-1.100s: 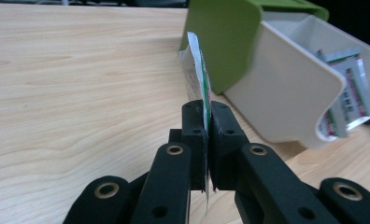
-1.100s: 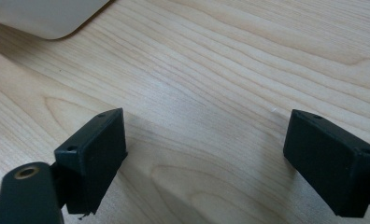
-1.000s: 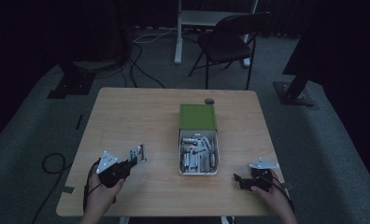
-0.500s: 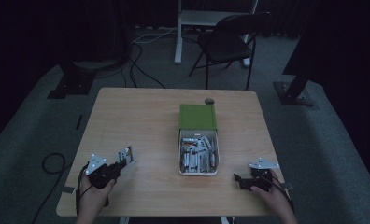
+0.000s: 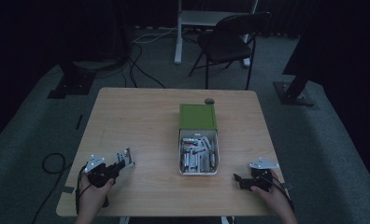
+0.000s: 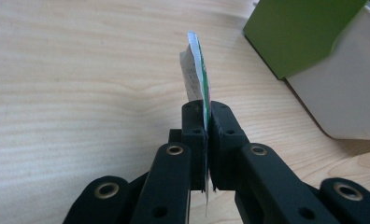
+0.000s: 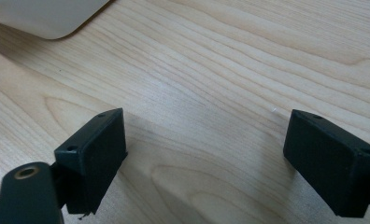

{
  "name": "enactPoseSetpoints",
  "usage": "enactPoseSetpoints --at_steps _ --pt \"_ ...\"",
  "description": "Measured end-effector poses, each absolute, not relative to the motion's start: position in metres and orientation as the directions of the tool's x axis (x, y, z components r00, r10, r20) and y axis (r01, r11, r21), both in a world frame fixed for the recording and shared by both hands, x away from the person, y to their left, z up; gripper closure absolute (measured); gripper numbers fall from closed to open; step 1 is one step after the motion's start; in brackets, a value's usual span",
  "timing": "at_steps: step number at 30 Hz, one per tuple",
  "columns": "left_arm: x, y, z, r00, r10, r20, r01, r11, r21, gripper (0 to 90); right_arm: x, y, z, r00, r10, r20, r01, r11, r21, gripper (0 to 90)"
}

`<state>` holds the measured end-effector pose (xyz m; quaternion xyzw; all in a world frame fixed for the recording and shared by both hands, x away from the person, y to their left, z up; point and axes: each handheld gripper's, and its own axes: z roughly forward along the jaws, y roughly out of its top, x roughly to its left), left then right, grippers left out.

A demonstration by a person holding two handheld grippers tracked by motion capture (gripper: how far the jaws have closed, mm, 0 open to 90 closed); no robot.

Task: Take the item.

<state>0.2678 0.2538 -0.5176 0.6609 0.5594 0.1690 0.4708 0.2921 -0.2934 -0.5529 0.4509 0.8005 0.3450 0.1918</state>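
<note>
High view first: we see the left hand-held gripper (image 5: 122,160) near the front left corner of the pale wooden counter (image 5: 141,121), with a thin white-and-green printed packet (image 5: 125,156) sticking out of its tip. In the left gripper view, we find the black jaws pressed together on that flat packet (image 6: 196,74), which stands on edge between the pads and rises past them above the wood grain. To its right in that view we see the green lid (image 6: 304,32) and white wall of the open box.

We place the white rectangular plastic box (image 5: 198,171) in the middle of the counter, toward the front edge, loaded with more small packets, its green lid (image 5: 197,116) lying flat behind it. A small dark round object (image 5: 209,101) sits just past the lid, near the far edge.

Near the front right corner we see the right hand-held gripper (image 5: 239,179) resting low, held by a hand. In the right gripper view, its jaws stand wide apart over bare wood, with nothing between them.
</note>
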Motion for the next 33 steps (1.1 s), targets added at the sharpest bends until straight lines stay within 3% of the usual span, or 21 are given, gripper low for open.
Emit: enactPoseSetpoints --at_steps 22,24,26,33 --pt "0.276 0.252 -0.530 0.330 0.906 -0.265 0.630 -0.002 0.777 82.1 0.292 -0.293 -0.553 -0.520 0.854 0.004 0.589 0.356 0.725 12.7" --pt "0.279 0.253 -0.531 0.318 0.918 -0.237 0.612 -0.007 0.791 78.4 0.292 -0.293 -0.553 -0.520 0.854 0.004 0.589 0.356 0.725 12.7" --pt "0.280 0.254 -0.533 0.317 0.922 -0.222 0.600 -0.015 0.800 68.3 0.292 -0.293 -0.553 -0.520 0.854 0.003 0.589 0.356 0.726 12.7" --pt "0.286 0.260 -0.537 0.279 0.947 -0.161 0.606 -0.043 0.794 61.2 0.292 -0.293 -0.553 -0.520 0.854 0.003 0.589 0.356 0.726 12.7"
